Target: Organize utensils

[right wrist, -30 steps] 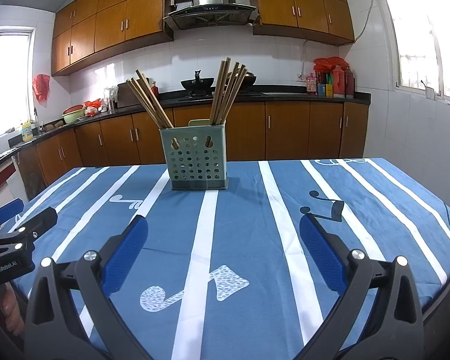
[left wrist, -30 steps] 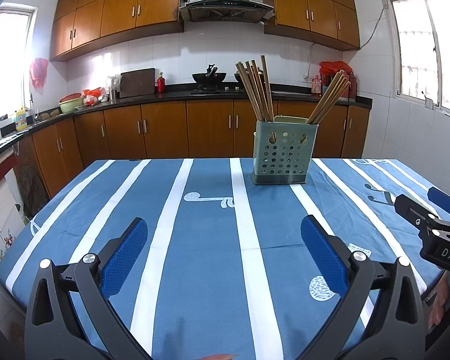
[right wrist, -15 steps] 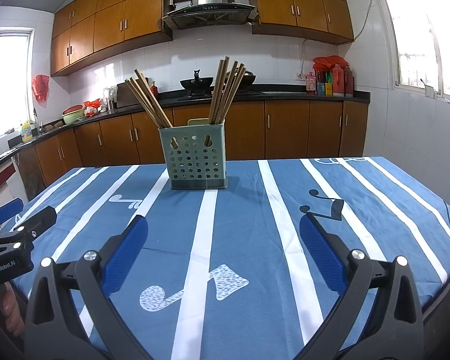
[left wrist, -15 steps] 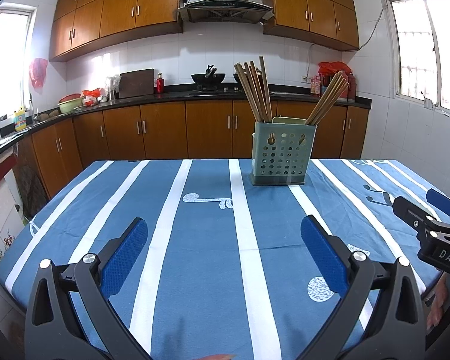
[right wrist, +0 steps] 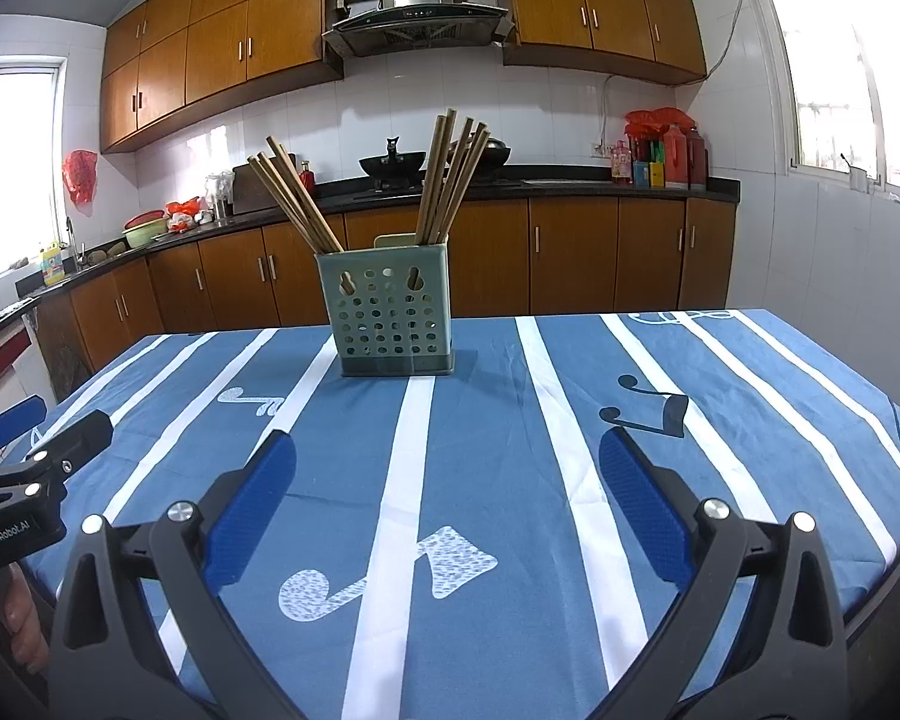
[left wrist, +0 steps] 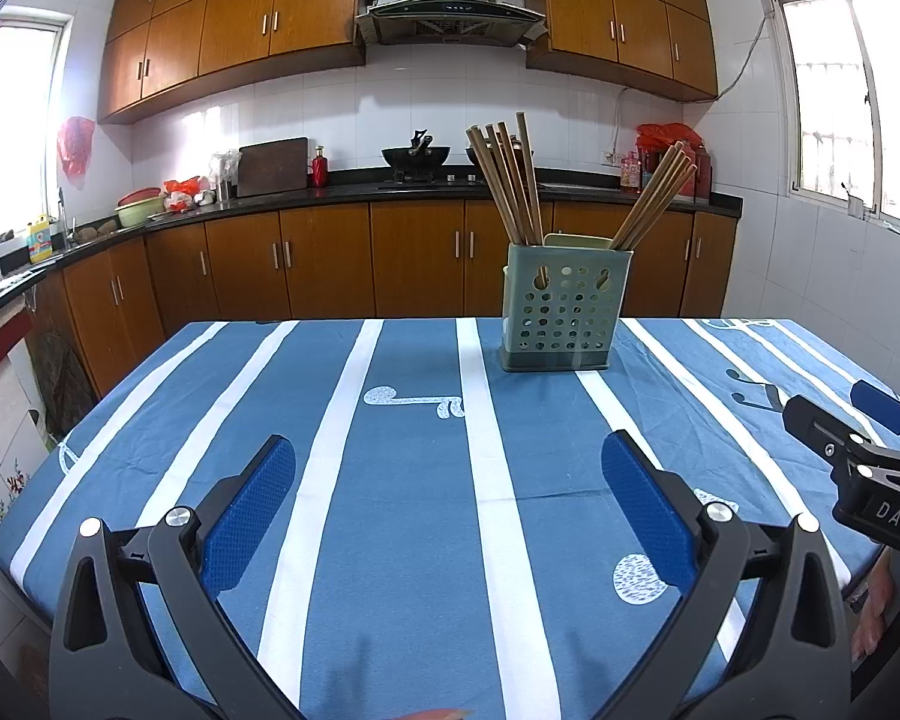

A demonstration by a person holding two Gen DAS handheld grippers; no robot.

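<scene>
My left gripper [left wrist: 447, 498] and right gripper [right wrist: 447, 495] both gape wide and empty low in their frames. The green utensil holder [right wrist: 393, 312] stands upright mid-frame on the striped tablecloth [right wrist: 570, 420], two bundles of chopsticks [right wrist: 450, 177] leaning apart inside it.

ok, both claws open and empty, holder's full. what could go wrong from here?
1. The chopsticks splay outward in two leaning bundles; a claw closing on one may drag its neighbours out.
2. The holder stands loose on the tablecloth, so a sideways pull could tip or slide it.
</scene>
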